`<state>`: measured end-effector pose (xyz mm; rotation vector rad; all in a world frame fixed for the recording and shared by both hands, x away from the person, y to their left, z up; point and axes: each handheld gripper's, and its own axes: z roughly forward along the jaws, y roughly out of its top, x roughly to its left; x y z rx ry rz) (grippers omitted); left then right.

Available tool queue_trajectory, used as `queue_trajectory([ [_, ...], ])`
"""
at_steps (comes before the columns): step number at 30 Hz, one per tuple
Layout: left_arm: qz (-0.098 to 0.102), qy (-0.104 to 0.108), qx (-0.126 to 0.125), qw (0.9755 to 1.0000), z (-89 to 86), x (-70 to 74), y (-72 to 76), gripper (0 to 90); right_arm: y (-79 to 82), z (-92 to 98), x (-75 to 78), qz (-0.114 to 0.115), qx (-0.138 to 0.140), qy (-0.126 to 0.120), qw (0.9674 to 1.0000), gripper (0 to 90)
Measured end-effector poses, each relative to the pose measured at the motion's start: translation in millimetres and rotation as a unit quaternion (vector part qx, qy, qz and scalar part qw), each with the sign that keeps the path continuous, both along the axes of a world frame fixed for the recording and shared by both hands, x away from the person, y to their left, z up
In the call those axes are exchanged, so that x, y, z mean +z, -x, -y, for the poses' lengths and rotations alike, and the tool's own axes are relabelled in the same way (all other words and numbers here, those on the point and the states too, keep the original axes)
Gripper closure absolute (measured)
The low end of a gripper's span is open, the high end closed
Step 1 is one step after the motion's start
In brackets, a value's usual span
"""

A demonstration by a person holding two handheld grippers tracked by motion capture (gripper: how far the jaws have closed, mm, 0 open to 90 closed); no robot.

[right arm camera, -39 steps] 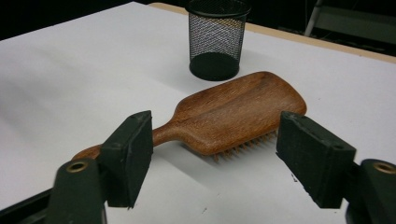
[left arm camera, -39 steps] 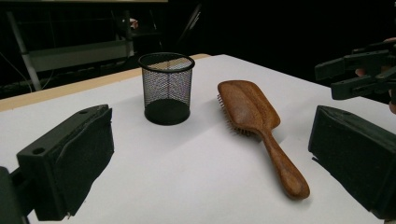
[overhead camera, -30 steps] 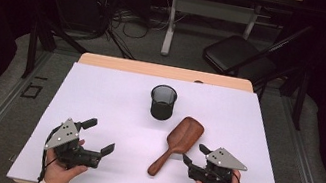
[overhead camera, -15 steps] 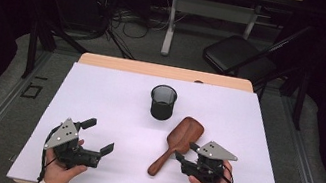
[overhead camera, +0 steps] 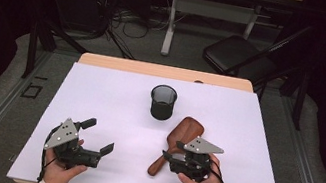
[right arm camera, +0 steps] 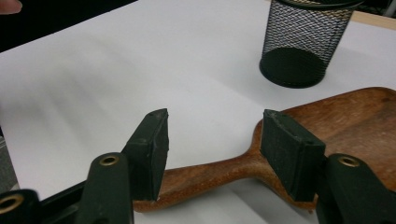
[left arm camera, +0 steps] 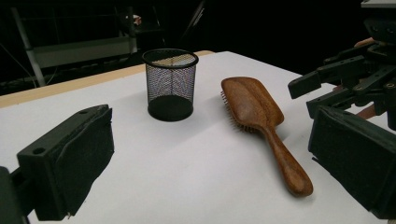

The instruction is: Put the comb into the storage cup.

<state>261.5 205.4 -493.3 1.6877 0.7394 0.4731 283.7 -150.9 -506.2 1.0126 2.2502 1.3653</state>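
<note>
A brown wooden hairbrush lies bristles down on the white table sheet, its handle pointing toward the front edge. My right gripper is over that handle. In the right gripper view the handle of the hairbrush runs between the two pads with a gap on each side. The right gripper is open, and its jaws have just been closing a little. My left gripper rests at the front left, open and holding nothing. The left gripper looks at the hairbrush and the right gripper.
A black mesh pencil cup stands upright behind the brush, apart from it; the cup looks empty. The cup is beyond the right jaws. A dark folding chair and cables lie on the floor past the table's far edge.
My right gripper has slid left to the brush, and its jaws now straddle the handle. The left gripper, the brush and the cup have stayed put.
</note>
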Motion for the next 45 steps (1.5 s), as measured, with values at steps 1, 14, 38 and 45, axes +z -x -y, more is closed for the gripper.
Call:
queue_trajectory([
  [1,0.0,0.0,-0.001,1.0,0.0,0.0,0.0,0.3,-0.6,-2.0,-0.2,-0.001,0.002,-0.001,1.0,42.6],
  [14,-0.003,0.0,0.0,1.0,-0.6,-0.4,-0.6,0.3,-7.0,-26.8,-5.8,-0.015,0.015,0.016,0.9996,61.7],
  [38,-0.008,-0.004,-0.003,1.0,0.0,-2.9,-1.9,0.3,-16.9,-43.1,-23.6,-0.061,0.024,0.046,0.9968,90.0],
  [45,-0.008,-0.004,-0.002,1.0,0.6,-4.2,-2.3,0.3,-20.4,-44.3,-30.6,-0.073,0.021,0.057,0.9955,90.0],
])
